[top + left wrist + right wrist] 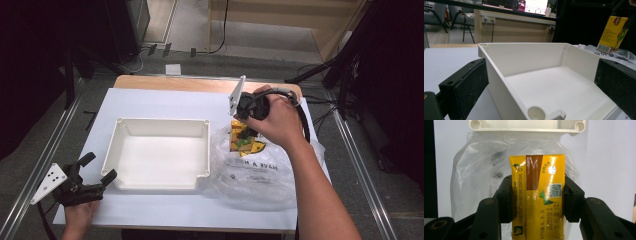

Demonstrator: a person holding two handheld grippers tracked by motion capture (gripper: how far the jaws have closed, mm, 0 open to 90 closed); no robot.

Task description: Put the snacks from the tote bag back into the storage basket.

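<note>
At the table's near left corner, the left gripper (95, 172) rests in the person's left hand (80, 215), its jaws spread wide with nothing between them. In the left gripper view, the two black pads (470, 86) frame the near corner of the white tray (499, 82) without touching it.

The tray (120, 145) sits in the middle of the white table (165, 100), bare inside.

Just right of the tray lies a crumpled clear plastic bag (250, 175), its edge touching the tray's right wall. Above the bag, the right gripper (245, 132) pinches a yellow drink carton (243, 141); the right hand (275, 120) grips the tool from above. In the right gripper view the pads (571, 200) press both narrow sides of the carton (537, 195), with the bag (479, 177) and the tray rim (526, 127) beyond it.
</note>
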